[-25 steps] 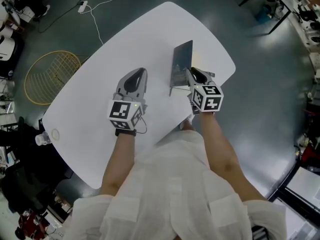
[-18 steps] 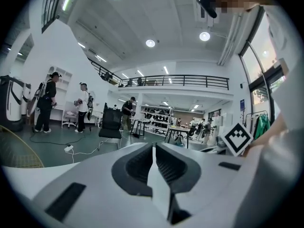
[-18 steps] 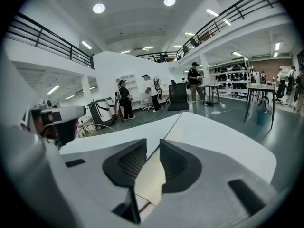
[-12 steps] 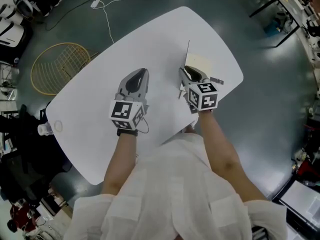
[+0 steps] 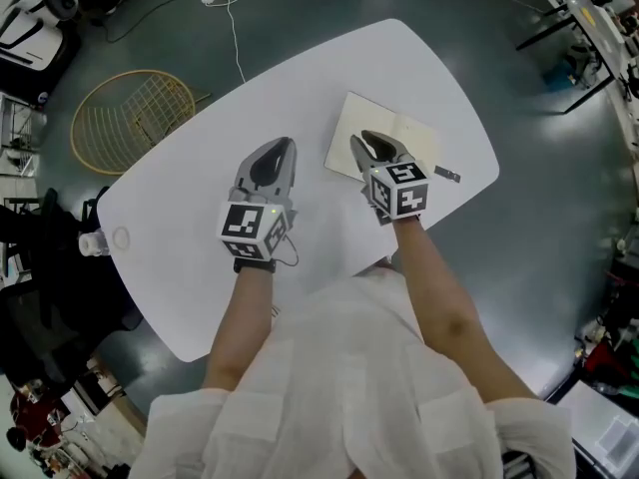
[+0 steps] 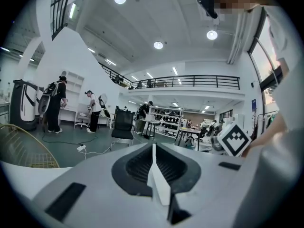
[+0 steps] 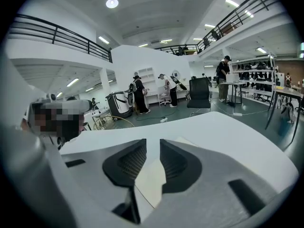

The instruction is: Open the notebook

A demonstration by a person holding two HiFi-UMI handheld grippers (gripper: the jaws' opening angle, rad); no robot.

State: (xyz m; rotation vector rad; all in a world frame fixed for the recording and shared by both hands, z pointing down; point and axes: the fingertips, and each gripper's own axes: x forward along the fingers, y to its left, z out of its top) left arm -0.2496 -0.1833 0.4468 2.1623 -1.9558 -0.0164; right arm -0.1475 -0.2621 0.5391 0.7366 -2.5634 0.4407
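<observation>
White oval table (image 5: pixel 170 257) carries the notebook (image 5: pixel 344 128), which lies open and flat near the far edge, cream pages up. The right claw (image 5: pixel 363 144) hangs over those pages, its jaws narrowly apart and closing with nothing pinched between them. The left claw (image 5: pixel 277 146), jaws pressed together, is empty just left of the notebook.

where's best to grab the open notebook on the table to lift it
Grip the cream-paged notebook, lying open and flat on the white oval table, by its outer left page edge, coming in low from the head view's left. Flat pages give nothing to pinch from above; that bare edge is probably the only lip jaws could slide under.
</observation>
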